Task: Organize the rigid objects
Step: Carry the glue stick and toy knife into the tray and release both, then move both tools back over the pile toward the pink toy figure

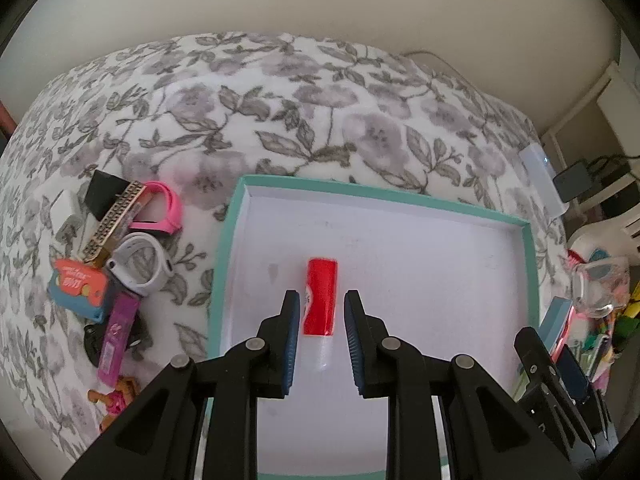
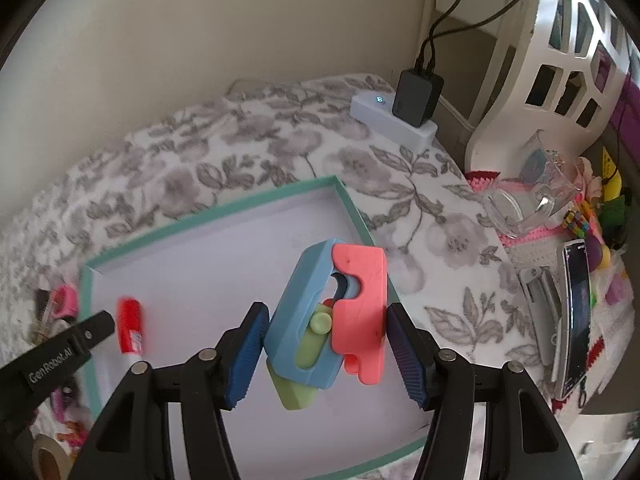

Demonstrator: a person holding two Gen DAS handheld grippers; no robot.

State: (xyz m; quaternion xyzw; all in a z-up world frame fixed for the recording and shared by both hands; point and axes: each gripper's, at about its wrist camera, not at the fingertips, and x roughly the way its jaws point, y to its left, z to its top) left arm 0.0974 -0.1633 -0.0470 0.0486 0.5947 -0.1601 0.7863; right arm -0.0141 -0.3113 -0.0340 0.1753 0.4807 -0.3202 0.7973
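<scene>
A teal-rimmed white tray (image 1: 226,248) lies on the floral blanket; it also shows in the right wrist view (image 2: 208,204). A red-and-white glue stick (image 1: 319,300) lies inside it, also seen in the right wrist view (image 2: 130,326). My left gripper (image 1: 322,312) is open, its fingers apart on either side of the stick's near end. My right gripper (image 2: 326,336) is shut on a blue, coral and green plastic toy (image 2: 328,316), held above the tray. The left gripper's finger (image 2: 94,330) shows at the left of the right wrist view.
A pile of small objects lies left of the tray: pink watch band (image 1: 162,208), white band (image 1: 142,266), blue-orange toy (image 1: 78,286), purple stick (image 1: 116,336). Right of the tray are a glass (image 2: 532,196), phone (image 2: 576,316), power strip (image 2: 394,122) and white basket (image 2: 560,52).
</scene>
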